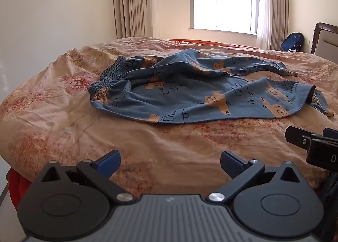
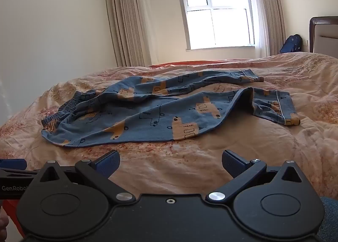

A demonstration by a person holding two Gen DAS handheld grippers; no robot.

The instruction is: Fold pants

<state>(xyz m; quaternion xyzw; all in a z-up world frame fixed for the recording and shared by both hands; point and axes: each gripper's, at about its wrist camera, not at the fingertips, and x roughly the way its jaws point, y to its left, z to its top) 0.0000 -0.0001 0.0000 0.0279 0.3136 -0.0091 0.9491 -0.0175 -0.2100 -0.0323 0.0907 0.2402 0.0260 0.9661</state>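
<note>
Lying unfolded, pants (image 2: pixel 160 113) show their turned-back cuff only from the right; both tongs (image 1: pixel 170 162) (image 2: pixel 171 162) spread, empty.

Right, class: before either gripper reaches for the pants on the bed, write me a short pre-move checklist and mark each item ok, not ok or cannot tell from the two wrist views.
1. Left gripper open, nothing between its fingers: ok.
2. Right gripper open, nothing between its fingers: ok.
3. Pants lying flat and smooth: not ok; rumpled, and the near leg's cuff end is folded over.
4. Waistband in view and uncovered: ok, at the left end.
5. Both leg cuffs in view: ok, at the right end in the right wrist view.
6. Bedspread between grippers and pants free of other things: ok.
</note>
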